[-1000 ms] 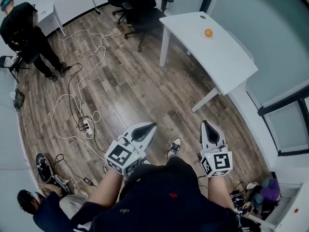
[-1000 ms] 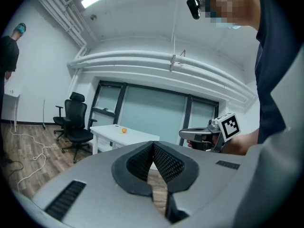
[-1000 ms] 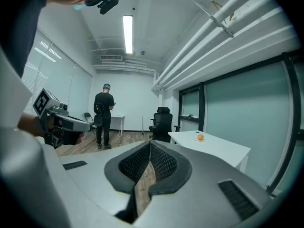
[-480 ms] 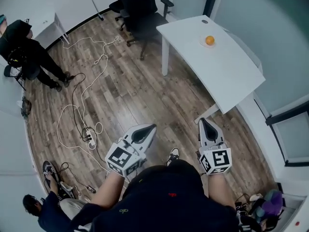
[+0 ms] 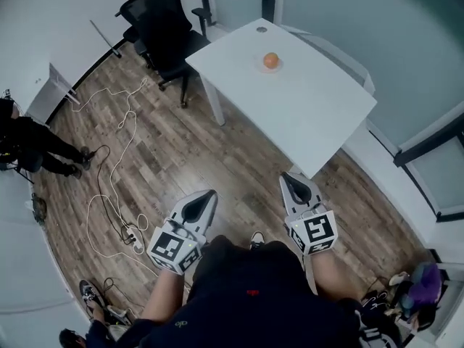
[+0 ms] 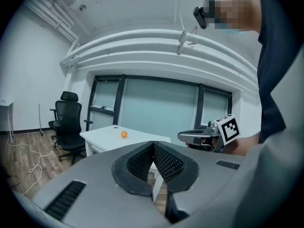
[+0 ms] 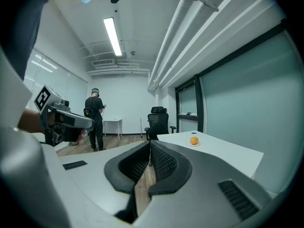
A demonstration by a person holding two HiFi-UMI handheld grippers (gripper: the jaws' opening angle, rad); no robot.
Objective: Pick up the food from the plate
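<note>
So the big white table [image 5: 304,107] is well ahead of the person, and both tools are nowhere near it yet. The left gripper [image 5: 207,196] and right gripper [image 5: 291,178] hang low over the wood floor [image 5: 217,151], jaws pressed together on each with nothing between them. Far side of the table there's a small plate [image 5: 278,67] with an orange fruit [image 5: 271,60] sitting on it. My guess: light, firm, smooth skin, likely to roll, so pinch it across the widest middle. It's round, no real long axis, and it's too small to tell which way the stem faces.
</note>
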